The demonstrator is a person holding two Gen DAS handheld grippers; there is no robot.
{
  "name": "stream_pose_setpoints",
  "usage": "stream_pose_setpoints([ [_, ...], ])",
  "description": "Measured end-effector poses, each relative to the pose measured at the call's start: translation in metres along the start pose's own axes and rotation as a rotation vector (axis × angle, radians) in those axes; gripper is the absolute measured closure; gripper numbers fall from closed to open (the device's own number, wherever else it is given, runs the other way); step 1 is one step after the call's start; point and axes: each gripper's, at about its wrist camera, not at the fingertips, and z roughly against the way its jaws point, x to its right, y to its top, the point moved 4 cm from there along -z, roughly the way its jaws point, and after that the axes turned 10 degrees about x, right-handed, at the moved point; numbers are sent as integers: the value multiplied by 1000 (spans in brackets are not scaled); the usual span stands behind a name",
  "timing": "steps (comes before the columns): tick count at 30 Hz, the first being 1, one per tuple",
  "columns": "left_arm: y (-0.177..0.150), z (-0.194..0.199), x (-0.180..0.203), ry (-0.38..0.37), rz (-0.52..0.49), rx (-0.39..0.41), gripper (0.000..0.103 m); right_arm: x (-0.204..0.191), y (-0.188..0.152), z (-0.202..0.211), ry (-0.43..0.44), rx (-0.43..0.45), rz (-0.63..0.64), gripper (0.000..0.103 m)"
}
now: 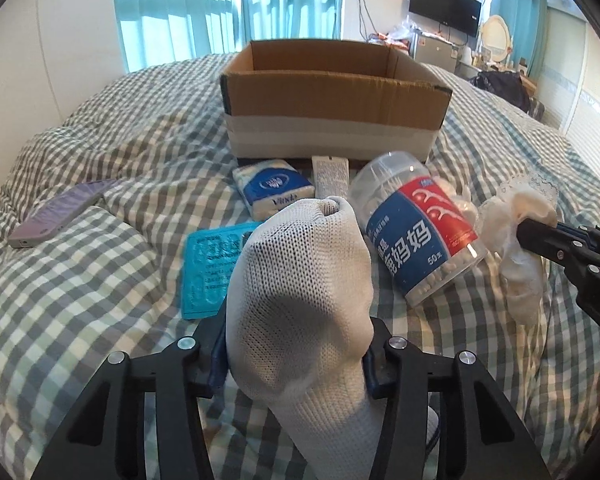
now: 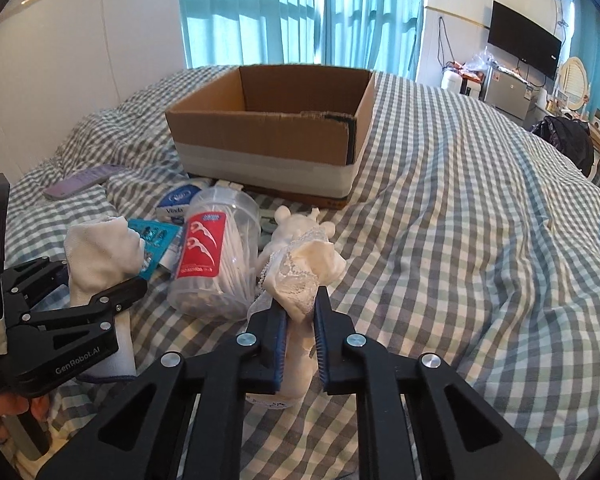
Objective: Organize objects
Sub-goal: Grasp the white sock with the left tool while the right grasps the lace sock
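Observation:
My left gripper (image 1: 296, 356) is shut on a white mesh sock (image 1: 300, 280), which stands up between the fingers; it also shows in the right wrist view (image 2: 100, 256). My right gripper (image 2: 302, 312) is shut on a cream lace-trimmed sock (image 2: 304, 268), seen at the right of the left wrist view (image 1: 516, 224). An open cardboard box (image 1: 332, 96) stands on the bed ahead of both grippers (image 2: 268, 140). A clear floss-pick jar (image 1: 416, 228) lies between the two grippers (image 2: 216, 256).
A blue Vinda tissue pack (image 1: 272, 192), a teal blister card (image 1: 212, 272) and a white tube (image 1: 332, 176) lie before the box. A purple phone (image 1: 60, 212) lies at left. The checked bedcover (image 2: 460, 240) spreads to the right. A TV (image 2: 524, 44) hangs at the back.

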Motion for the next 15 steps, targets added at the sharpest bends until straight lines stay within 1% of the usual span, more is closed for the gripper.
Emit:
stream_pose_setpoints([
  [3,7,9,-4,5,4,25,53,-1,6,9,8,25,2,92],
  [6,21,20,-11,11,22,68,53,0,16,19,12,55,9,92],
  [11,54,36,-20,30,34,149,53,1,41,34,14,119,25,92],
  [15,78,38,-24,33,36,192,53,1,62,42,15,164,48,92],
])
